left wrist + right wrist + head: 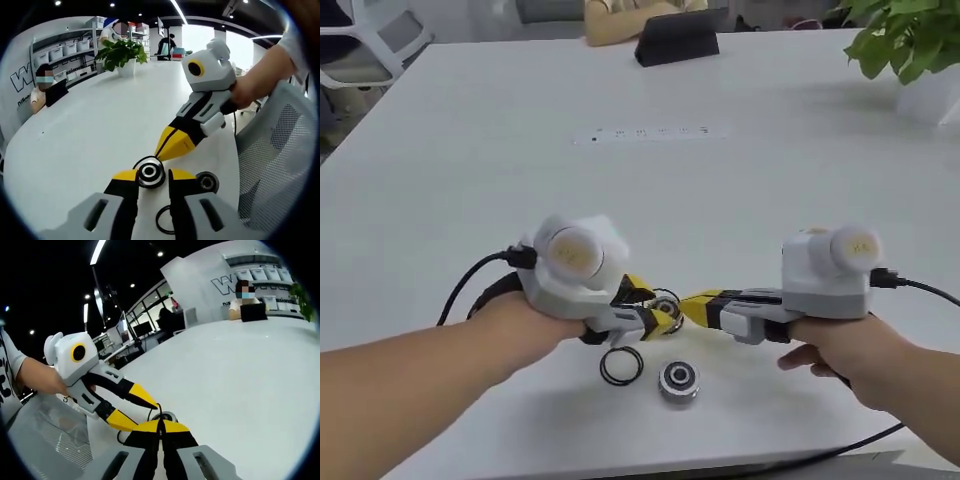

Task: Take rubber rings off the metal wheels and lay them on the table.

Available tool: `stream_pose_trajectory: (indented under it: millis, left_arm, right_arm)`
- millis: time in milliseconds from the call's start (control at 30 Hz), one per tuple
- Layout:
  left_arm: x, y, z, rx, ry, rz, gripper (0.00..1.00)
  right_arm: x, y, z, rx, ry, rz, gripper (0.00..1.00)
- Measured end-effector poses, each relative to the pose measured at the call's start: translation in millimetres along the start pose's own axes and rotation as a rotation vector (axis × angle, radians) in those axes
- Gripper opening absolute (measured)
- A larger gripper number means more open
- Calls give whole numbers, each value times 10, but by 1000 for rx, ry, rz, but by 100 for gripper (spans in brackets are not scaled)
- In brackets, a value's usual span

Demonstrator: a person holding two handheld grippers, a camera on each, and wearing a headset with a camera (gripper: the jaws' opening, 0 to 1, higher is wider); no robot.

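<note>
Wheel (150, 172): left tool (152, 176); ring (142, 160): right tool (161, 422)

Item count at the tabletop (500, 170)
Two metal wheels (678, 379); two rubber rings (621, 365), one loose, one on a wheel; left tool (658, 312) and right tool (688, 306); one potted plant (905, 40).

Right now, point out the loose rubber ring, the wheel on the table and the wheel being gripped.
loose rubber ring (602, 367), head view, left band
table wheel (679, 379), head view, hub
held wheel (150, 172), left gripper view, hub
</note>
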State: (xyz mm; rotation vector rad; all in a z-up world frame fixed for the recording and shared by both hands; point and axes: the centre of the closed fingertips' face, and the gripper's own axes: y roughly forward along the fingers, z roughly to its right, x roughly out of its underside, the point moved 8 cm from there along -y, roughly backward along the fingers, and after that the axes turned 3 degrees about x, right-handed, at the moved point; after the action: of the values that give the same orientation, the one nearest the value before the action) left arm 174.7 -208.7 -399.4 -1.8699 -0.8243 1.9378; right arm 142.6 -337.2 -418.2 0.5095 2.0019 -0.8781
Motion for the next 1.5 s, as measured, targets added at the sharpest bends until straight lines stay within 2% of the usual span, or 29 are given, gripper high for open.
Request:
stream_pose_trajectory:
  millis: [400, 900, 1500]
  left_arm:
    - [-62, -140, 37, 10, 5, 34, 33]
    - [-105, -343, 90, 20, 5, 68, 45]
    - [-129, -584, 223, 45, -11, 114, 59]
  right_arm:
    - [-24, -36, 18, 0, 0, 6, 0]
    - [-66, -59, -47, -14, -1, 19, 0]
    - [-112, -85, -119, -31, -1, 28, 0]
